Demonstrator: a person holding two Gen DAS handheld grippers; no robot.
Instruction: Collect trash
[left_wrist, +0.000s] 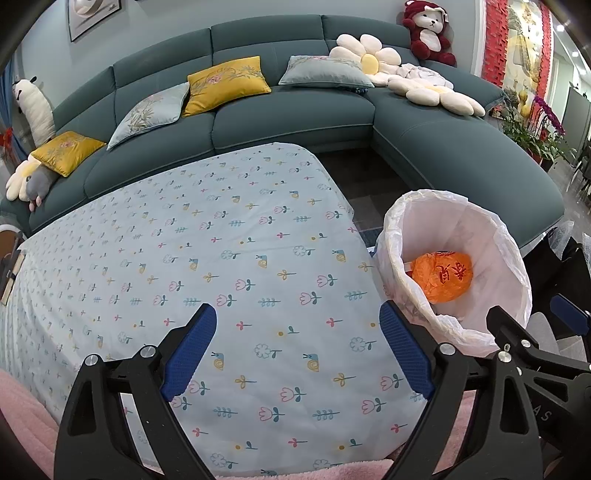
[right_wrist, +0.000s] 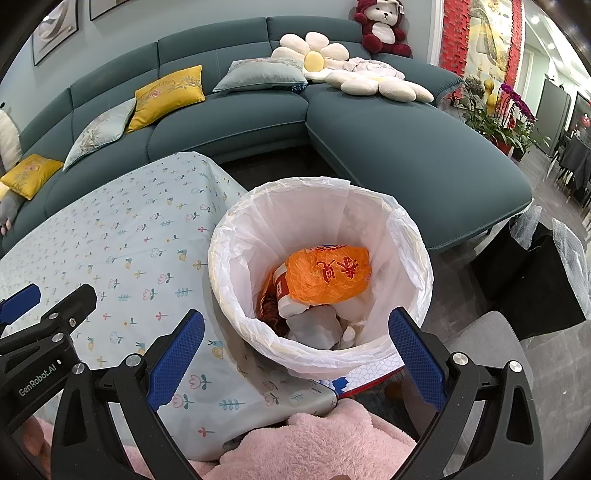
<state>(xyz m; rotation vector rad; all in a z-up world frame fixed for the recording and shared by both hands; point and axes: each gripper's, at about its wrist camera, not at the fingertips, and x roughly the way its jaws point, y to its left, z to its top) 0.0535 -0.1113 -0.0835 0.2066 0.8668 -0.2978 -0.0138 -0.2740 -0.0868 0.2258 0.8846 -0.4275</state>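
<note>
A round trash bin lined with a white plastic bag (right_wrist: 406, 236) (left_wrist: 509, 258) stands on the floor at the table's right end. Inside lie an orange crumpled bag with red characters (right_wrist: 328, 277) (left_wrist: 441, 275), white crumpled paper (right_wrist: 314, 326) and a red-and-white cup (right_wrist: 282, 286). My left gripper (left_wrist: 297, 325) hovers open over the flower-print tablecloth (left_wrist: 207, 258), nothing between its blue pads. My right gripper (right_wrist: 295, 332) is open above the bin's near rim, its fingers empty. Each gripper shows at the edge of the other's view.
A teal corner sofa (left_wrist: 295, 118) with yellow and grey cushions, flower pillows and a red plush bear (left_wrist: 428, 31) lies behind the table. A pink fleece sleeve (right_wrist: 314, 443) fills the bottom. Black boxes (right_wrist: 532, 273) and a grey chair seat (right_wrist: 487, 343) stand to the right. Potted orchids (right_wrist: 509, 107) sit at far right.
</note>
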